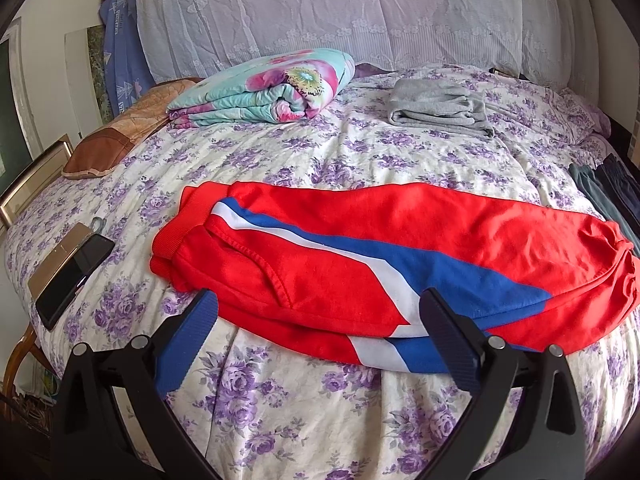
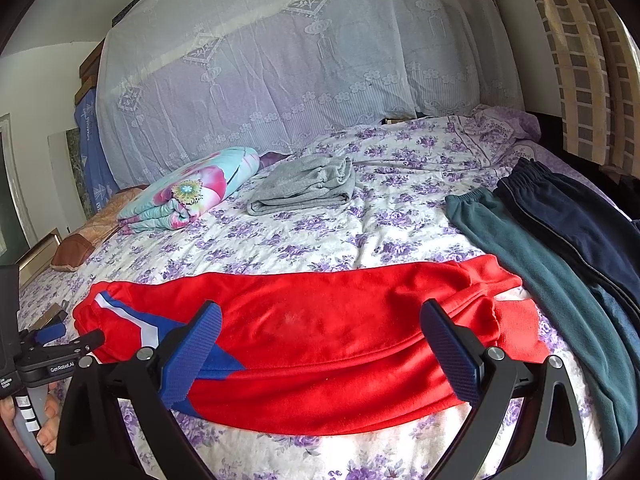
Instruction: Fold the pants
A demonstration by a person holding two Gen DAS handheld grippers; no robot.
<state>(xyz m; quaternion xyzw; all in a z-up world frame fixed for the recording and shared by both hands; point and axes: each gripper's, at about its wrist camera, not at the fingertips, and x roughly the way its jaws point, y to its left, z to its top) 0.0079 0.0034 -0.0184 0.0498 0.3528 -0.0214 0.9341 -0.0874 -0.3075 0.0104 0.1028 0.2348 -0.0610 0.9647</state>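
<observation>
Red pants [image 1: 360, 248] with a blue and white stripe lie flat across the flowered bed, one leg folded onto the other, cuffs at the left and waistband at the right. They also show in the right wrist view [image 2: 320, 332]. My left gripper [image 1: 318, 304] is open and empty, hovering over the pants' near edge toward the cuff end. My right gripper [image 2: 320, 316] is open and empty, over the near edge toward the waistband end. The left gripper [image 2: 60, 340] shows at the left edge of the right wrist view.
A folded grey garment [image 1: 440, 106] and a rolled floral quilt [image 1: 264, 88] lie at the back of the bed. Green pants [image 2: 532, 264] and dark navy pants [image 2: 576, 216] lie at the right. A phone [image 1: 74, 276] and a brown cushion [image 1: 116, 136] are at the left.
</observation>
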